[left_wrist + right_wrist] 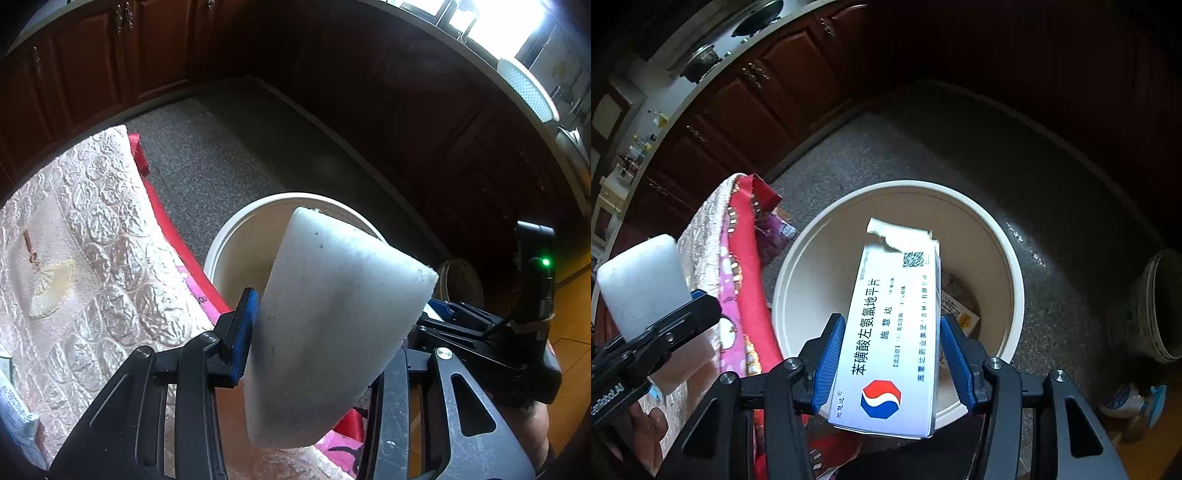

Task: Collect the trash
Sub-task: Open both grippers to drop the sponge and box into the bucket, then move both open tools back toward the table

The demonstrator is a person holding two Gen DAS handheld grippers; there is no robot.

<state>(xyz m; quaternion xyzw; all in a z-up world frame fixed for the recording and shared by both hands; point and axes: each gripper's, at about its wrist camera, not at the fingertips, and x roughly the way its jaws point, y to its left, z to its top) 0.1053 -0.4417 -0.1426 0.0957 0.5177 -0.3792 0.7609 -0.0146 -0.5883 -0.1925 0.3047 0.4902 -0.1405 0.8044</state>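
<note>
A white foam block (325,280) is pinched in my left gripper (340,332), whose blue left pad (243,332) presses its side; the other pad is hidden behind it. The block hangs over the near rim of a white bucket (236,229) on the floor. In the right wrist view, my right gripper (892,354) is shut on a white medicine box (897,325) with a torn top flap and a red and blue logo. The box is tilted above the bucket (1008,236). The foam block (642,273) and left gripper (668,325) show at the left.
Some paper scraps (960,310) lie at the bucket's bottom. A table with a pink quilted cloth (92,221) and red trim (746,258) stands left of the bucket. Dark wooden cabinets (768,96) line the grey speckled floor (923,147). A ceramic pot (1160,306) stands at the right.
</note>
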